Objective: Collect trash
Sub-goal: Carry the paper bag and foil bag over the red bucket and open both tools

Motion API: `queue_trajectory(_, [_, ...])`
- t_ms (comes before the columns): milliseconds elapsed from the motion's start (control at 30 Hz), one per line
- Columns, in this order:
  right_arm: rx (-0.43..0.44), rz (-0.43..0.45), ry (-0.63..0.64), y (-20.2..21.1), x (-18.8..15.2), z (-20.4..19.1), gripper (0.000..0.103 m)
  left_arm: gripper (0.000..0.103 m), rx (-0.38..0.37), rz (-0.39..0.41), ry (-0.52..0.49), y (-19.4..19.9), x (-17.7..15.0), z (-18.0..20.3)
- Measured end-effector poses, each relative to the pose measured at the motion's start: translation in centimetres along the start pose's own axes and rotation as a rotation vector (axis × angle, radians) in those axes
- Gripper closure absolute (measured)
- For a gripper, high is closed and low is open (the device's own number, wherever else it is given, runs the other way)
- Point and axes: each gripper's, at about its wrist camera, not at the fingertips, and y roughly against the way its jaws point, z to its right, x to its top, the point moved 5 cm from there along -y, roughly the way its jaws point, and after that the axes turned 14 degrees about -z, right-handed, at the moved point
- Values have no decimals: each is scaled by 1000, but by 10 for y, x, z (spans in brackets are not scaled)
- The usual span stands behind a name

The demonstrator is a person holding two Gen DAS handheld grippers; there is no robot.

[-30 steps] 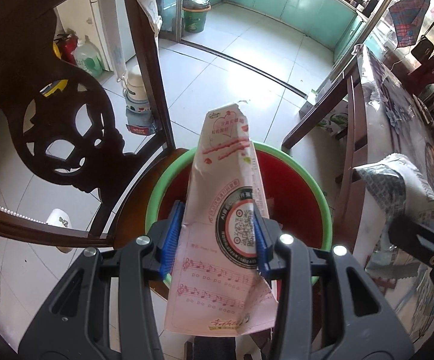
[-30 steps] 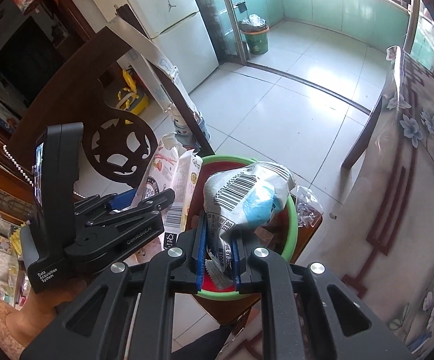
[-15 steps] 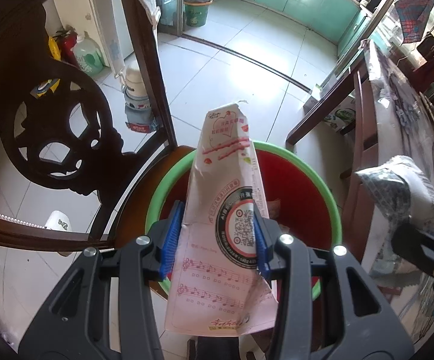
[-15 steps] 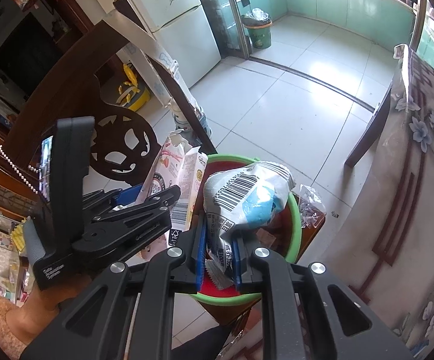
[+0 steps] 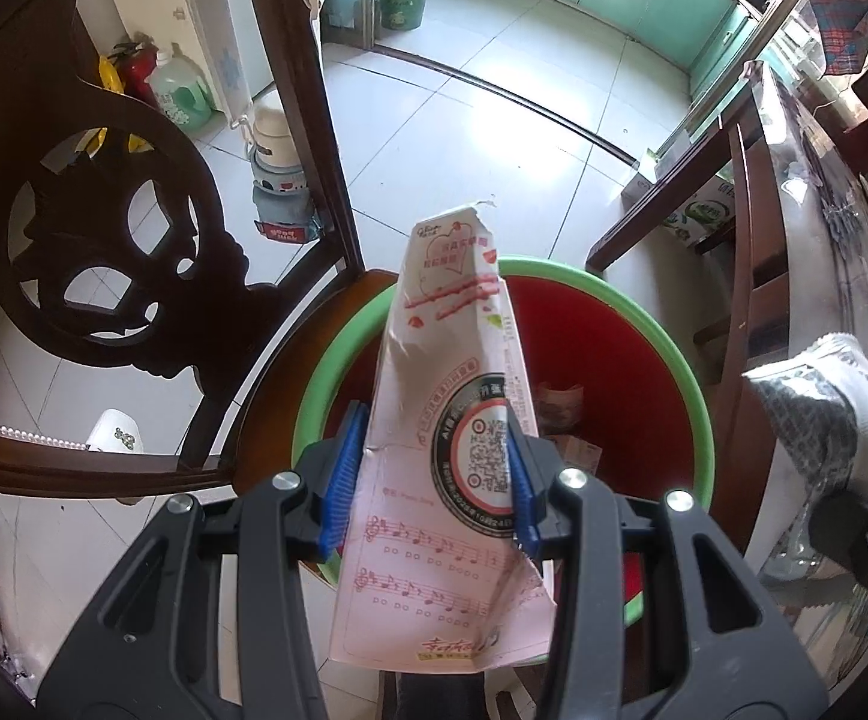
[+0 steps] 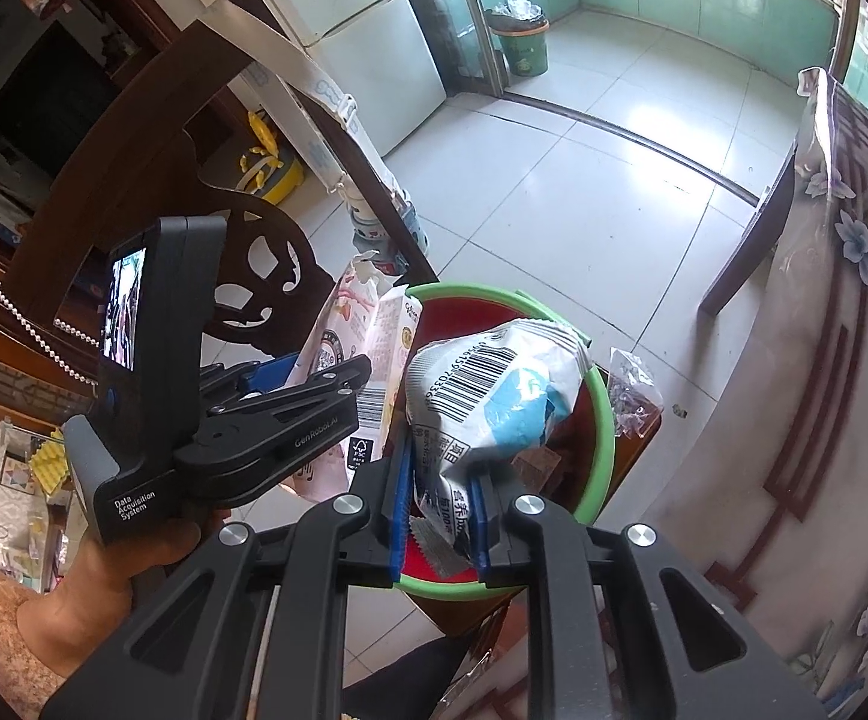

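My left gripper is shut on a flattened pink milk carton and holds it upright over the near rim of a red basin with a green rim. The basin stands on a wooden chair seat and holds a few scraps of trash. My right gripper is shut on a crumpled white and blue snack bag above the same basin. The left gripper and its carton show at the left in the right wrist view. The snack bag also shows at the right edge of the left wrist view.
The carved dark chair back rises left of the basin. A table with a flowered cover runs along the right. A clear plastic wrapper lies on the seat beside the basin. A green bin stands far off on the tiled floor.
Both grippers have kept their hold. The views have shifted slightly, with the basin a little more central under the carton and bag.
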Motion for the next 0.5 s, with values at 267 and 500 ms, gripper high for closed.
queue_trajectory(267, [1, -3, 2, -1, -5, 1, 80, 62, 0, -2, 3, 0, 2, 1])
queue_trajectory(500, [12, 8, 22, 1, -8, -2, 48, 35, 27, 27, 6, 6, 3, 1])
